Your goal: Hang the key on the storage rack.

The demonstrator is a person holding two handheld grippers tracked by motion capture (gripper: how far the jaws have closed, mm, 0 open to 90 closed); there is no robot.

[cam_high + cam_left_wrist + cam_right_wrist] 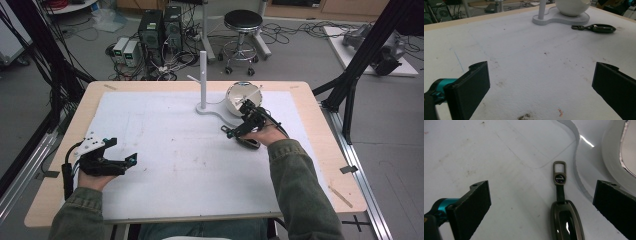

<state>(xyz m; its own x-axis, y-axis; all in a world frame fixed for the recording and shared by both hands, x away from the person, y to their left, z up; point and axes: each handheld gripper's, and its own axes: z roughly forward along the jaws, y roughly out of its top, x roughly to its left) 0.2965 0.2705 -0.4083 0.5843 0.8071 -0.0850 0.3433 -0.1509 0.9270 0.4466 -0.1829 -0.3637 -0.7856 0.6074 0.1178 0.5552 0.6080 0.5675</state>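
A dark glossy key fob [567, 220] with a short strap and a metal loop lies flat on the white mat [175, 150], just beside the white stand's base [596, 162]. My right gripper [541, 202] hovers over it, open, its jaws wide on either side of the fob and touching nothing. In the high view the fob [248, 143] sits under the right gripper [237, 122], in front of the stand. My left gripper [122, 150] rests low at the mat's left side, open and empty. From the left gripper view, the fob [599, 28] lies far off, past the left gripper [541, 87].
A white stand [203, 75] with an upright post and a round white bowl-like shell [241, 97] occupies the back middle of the table [320, 150]. Its base [561, 18] and shell [572, 6] lie ahead of the left gripper. Bare mat stretches between the two hands.
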